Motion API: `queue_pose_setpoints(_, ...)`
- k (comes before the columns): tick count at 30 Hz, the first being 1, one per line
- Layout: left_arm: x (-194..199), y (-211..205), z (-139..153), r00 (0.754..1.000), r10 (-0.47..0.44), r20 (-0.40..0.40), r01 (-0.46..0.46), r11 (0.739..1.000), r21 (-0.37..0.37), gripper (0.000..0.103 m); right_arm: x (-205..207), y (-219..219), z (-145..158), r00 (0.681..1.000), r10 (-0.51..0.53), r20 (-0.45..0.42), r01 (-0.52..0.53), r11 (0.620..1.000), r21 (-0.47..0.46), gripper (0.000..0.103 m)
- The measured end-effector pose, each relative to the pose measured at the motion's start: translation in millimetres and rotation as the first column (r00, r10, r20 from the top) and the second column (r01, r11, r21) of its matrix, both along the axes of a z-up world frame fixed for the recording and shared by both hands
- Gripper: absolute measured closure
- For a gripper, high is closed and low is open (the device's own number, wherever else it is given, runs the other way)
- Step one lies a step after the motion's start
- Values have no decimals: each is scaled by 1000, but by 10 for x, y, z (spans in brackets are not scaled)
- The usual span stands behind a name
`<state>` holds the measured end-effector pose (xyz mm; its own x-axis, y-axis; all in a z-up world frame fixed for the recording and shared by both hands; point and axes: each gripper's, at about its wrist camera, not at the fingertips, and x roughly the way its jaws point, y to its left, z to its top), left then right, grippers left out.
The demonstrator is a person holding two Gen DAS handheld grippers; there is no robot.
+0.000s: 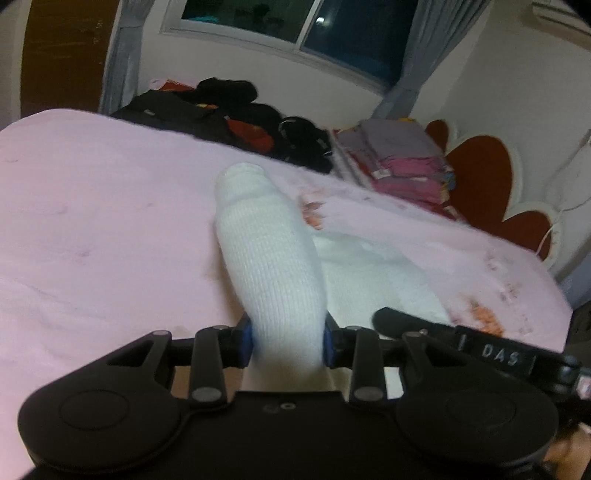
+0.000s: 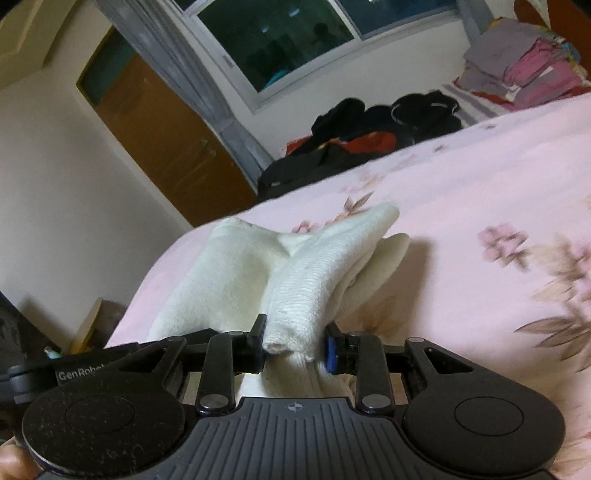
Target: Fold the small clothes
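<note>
A white knitted sock [image 1: 266, 243] is pinched between the blue pads of my left gripper [image 1: 288, 343] and stretches away over the pink bed sheet [image 1: 92, 221]. More white knit [image 1: 369, 273] lies to its right, beside the tip of the other gripper [image 1: 399, 321]. In the right wrist view my right gripper [image 2: 293, 350] is shut on an end of the white sock [image 2: 314, 273], which bunches up forward. A second white fold [image 2: 221, 269] lies to its left on the flowered sheet [image 2: 480, 206]. Both views are motion-blurred.
Dark clothes and bags [image 1: 229, 110] lie piled at the far side of the bed under a window [image 1: 295, 22]. A stack of folded pink and grey clothes [image 1: 402, 162] sits by the red headboard [image 1: 491, 173]. A brown door [image 2: 166, 125] stands at left.
</note>
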<state>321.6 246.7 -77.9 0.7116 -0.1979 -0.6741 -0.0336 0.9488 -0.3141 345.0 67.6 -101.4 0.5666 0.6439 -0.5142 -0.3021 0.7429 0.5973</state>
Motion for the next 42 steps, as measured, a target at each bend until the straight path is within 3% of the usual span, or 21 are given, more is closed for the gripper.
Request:
queue_pose_setpoints(3,-2,127,-230,999,1,-44,-1,1000,9,67,69,124,-178,1000,11,-29,-12,999,-33,74)
queue_pose_setpoints(6,-46,175,-429,998,6,-63,-5,1000,13,58,143,93,-381,997,4,-74,-7,999,-49,74)
queue_pose_setpoints(10,-47,171,-379,999,-2,-54,3,1000,26,52,141,-77,-441,995,-20,-96,15,998,-55,73)
queue_pose_setpoints(13,-95,197,-240,999,19,-32,-17,998,55,52,83,-97,-307,998,-29,-61,22,994,-103,73)
queue_pose_setpoints(16,-283,259,-113,996,63,66,-71,989,127,52,29,-79,-116,999,-34,14,36,987,-158,73)
queue_pose_setpoints(20,-226,180,-3,992,16,128,-37,986,162,54,59,28,31,995,-22,93,38,985,-171,73)
queue_pose_setpoints(28,242,137,-341,998,59,22,-61,988,138,54,380,511,-274,997,22,78,3,952,-305,74)
queue_pose_setpoints(30,213,140,-368,998,63,26,-65,989,130,54,450,557,-416,996,25,85,9,926,-378,74)
queue_pose_setpoints(35,171,130,-325,999,43,30,-46,992,119,54,504,604,-514,993,18,112,33,902,-431,74)
queue_pose_setpoints(38,85,159,-269,999,36,29,-40,991,128,54,521,528,-497,997,-8,80,40,915,-402,74)
queue_pose_setpoints(42,-73,182,-209,998,51,23,-53,989,136,53,294,439,-289,994,-6,113,46,933,-357,74)
